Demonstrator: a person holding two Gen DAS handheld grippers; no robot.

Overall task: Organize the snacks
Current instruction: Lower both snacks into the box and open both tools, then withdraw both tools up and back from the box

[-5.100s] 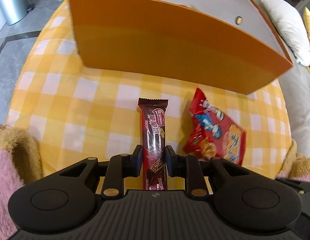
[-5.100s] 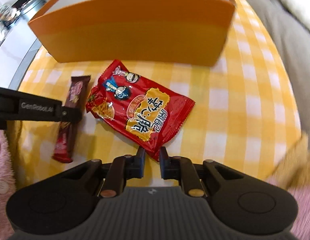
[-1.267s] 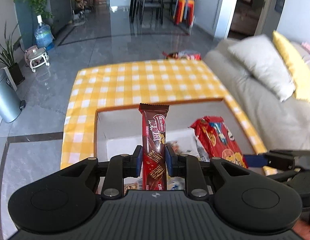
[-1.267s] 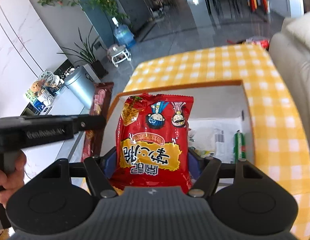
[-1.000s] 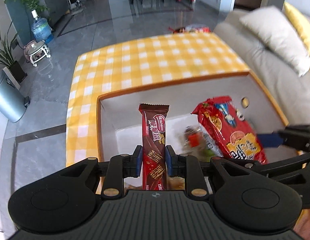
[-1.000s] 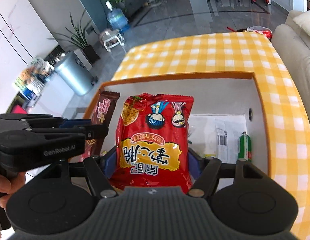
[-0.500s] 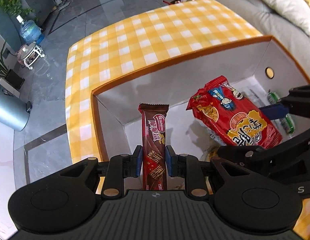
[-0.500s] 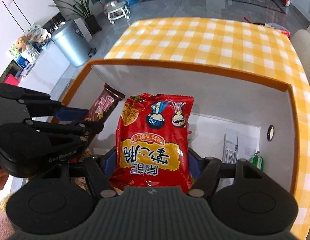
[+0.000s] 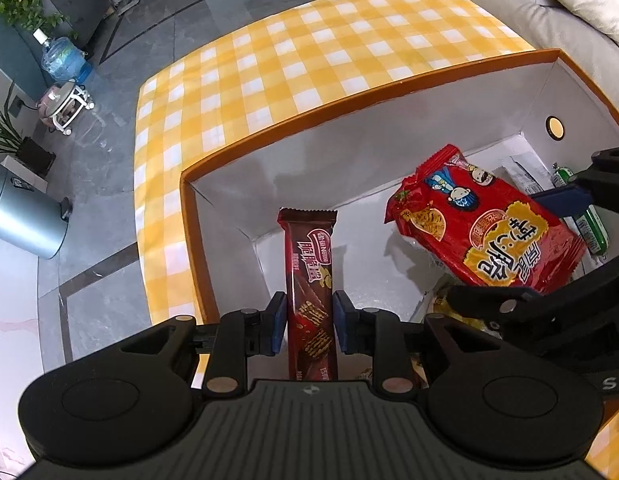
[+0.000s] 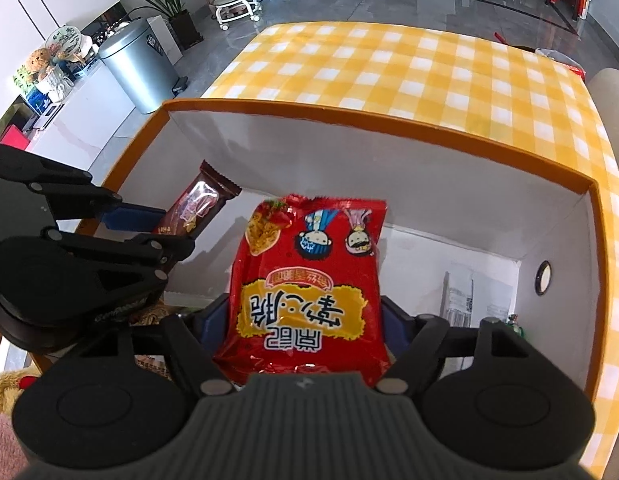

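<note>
1. Snacks are hanging over the open box (image 9: 237,148), each one gripped by a hand-held gripper
2. Left hand-held gripper (image 9: 308,322) is clenching a brown wafer bar (image 9: 309,264) between its blue pads (image 9: 278,322), which are pressing on the bar's lower half; the bar is standing upright along the fingers, its top crimp pointing toward the box's far wall
3. In the right wrist view that wafer bar (image 10: 197,208) is showing on the left, tilted, above the box's left end, with the left hand-held gripper (image 10: 145,224) closed on it
4. Right hand-held gripper (image 10: 305,320) is grasping a red chip bag (image 10: 309,280) by its lower part, fingers spread wide on either side; the bag is bearing two cartoon faces and a yellow patch with white characters
5. From the left wrist view the chip bag (image 9: 485,224) is slanting over the box's right half, well apart from the bar
6. Box, orange outside and white inside, is sitting on a surface covered by a yellow-and-white check cloth (image 10: 429,72)
7. On the box floor a white packet (image 10: 461,296) is lying near the right wall, and a green tube (image 9: 593,228) is lying just beside it; a round hole (image 10: 543,276) is showing in that wall
8. Grey bin (image 10: 141,64) is standing on the tiled floor beyond the surface
</note>
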